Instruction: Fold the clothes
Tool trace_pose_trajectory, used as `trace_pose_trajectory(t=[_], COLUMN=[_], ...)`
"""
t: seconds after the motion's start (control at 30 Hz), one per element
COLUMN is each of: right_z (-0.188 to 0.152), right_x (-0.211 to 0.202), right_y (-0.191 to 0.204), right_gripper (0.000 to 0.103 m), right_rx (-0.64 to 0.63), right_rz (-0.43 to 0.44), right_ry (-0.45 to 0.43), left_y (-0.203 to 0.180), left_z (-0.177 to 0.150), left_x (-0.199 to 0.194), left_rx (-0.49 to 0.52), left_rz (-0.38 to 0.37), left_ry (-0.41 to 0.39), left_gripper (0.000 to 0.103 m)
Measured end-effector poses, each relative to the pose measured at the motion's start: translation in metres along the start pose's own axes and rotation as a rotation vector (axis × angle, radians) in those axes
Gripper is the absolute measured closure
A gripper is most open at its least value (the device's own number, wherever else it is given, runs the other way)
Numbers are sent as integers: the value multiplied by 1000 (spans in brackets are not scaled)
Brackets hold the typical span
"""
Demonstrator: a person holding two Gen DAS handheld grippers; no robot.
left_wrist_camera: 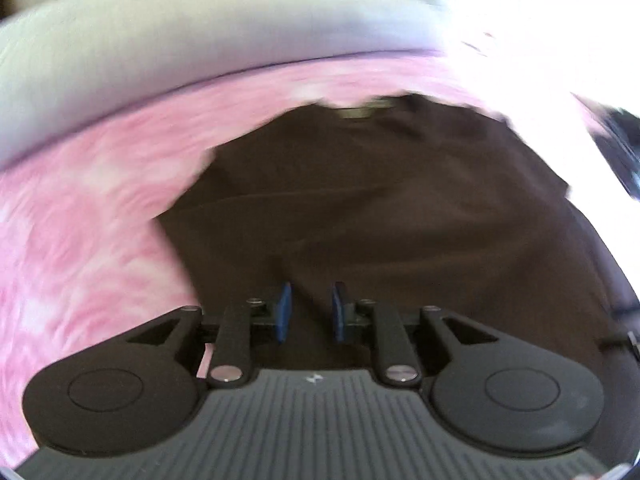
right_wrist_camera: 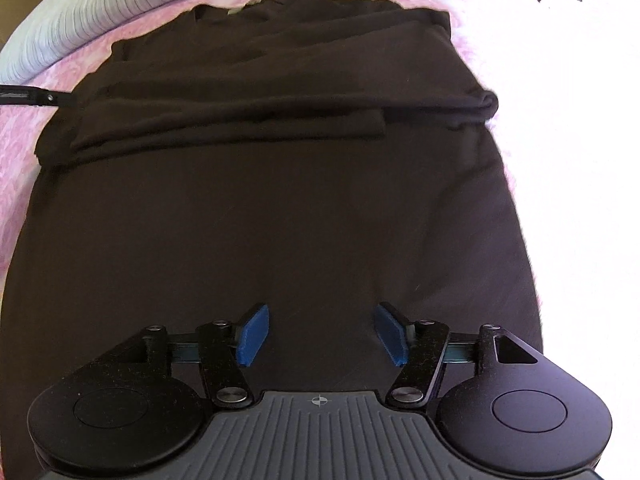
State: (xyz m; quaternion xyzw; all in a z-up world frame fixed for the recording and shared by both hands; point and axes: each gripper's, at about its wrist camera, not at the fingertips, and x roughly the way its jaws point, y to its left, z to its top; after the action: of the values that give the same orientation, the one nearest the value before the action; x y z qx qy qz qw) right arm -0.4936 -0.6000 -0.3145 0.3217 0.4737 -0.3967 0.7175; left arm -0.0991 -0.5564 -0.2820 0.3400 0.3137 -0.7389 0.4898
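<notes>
Dark brown garment (right_wrist_camera: 260,208) spread flat on the pink mottled bedcover (right_wrist_camera: 24,128), its neck end toward the striped pillow (right_wrist_camera: 92,4) and its sleeves already folded across the body as a thick band (right_wrist_camera: 240,116) nearer the pillow than my claws. My right claw (right_wrist_camera: 320,334) hangs over the plain lower half of the garment, blue pads (right_wrist_camera: 254,334) set wide apart with nothing between them. My left claw (left_wrist_camera: 310,312) sits over the garment's lower part near its edge against the bedcover; its pads (left_wrist_camera: 284,312) stand a narrow gap apart, and the blurred left view does not show cloth pinched between them. I judge the fabric soft, light and limp: it will drape and sag from any hold, slide little on the bedcover, and cannot break. The best hold would be the two hem corners, pinching all layers together. A pale tag (right_wrist_camera: 234,11) shows at the neckline; its writing is too small to read, and no other lettering is visible.
</notes>
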Motion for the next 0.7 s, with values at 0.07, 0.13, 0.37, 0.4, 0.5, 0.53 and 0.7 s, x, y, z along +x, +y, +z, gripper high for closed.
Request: trace_pose_trajectory(t=[0.07,0.13,0.37,0.4,0.5,0.53,0.7], right_z=[-6,-13,-44,-51,-73,-80,-118], right_x=[1,2,-7,-9,-33,-42,-90], right_y=[4,9,12,10,4,3,-4], right_gripper=[29,22,18,18,18,18,18], right_rx=[6,12,-4,7,66,85,99], right_rz=[-4,-9,-56,-61,-100,-116,-171], right_ry=[11,24,207,237,227,214,168], left_y=[-11,-15,-31,-36,-51,-59,-99], left_z=[-6,-18,-79,-90,-124,-135,-182], left_x=[10,26,-37,-51,-93,-104,-150], left_rx=[30,39,122,134,146,149,166], left_rz=[-39,-16,3,-2,-23,-24,-31], left_ry=[48,158,213,217,219,225,254], left_gripper=[85,83,82,81,77,77,73])
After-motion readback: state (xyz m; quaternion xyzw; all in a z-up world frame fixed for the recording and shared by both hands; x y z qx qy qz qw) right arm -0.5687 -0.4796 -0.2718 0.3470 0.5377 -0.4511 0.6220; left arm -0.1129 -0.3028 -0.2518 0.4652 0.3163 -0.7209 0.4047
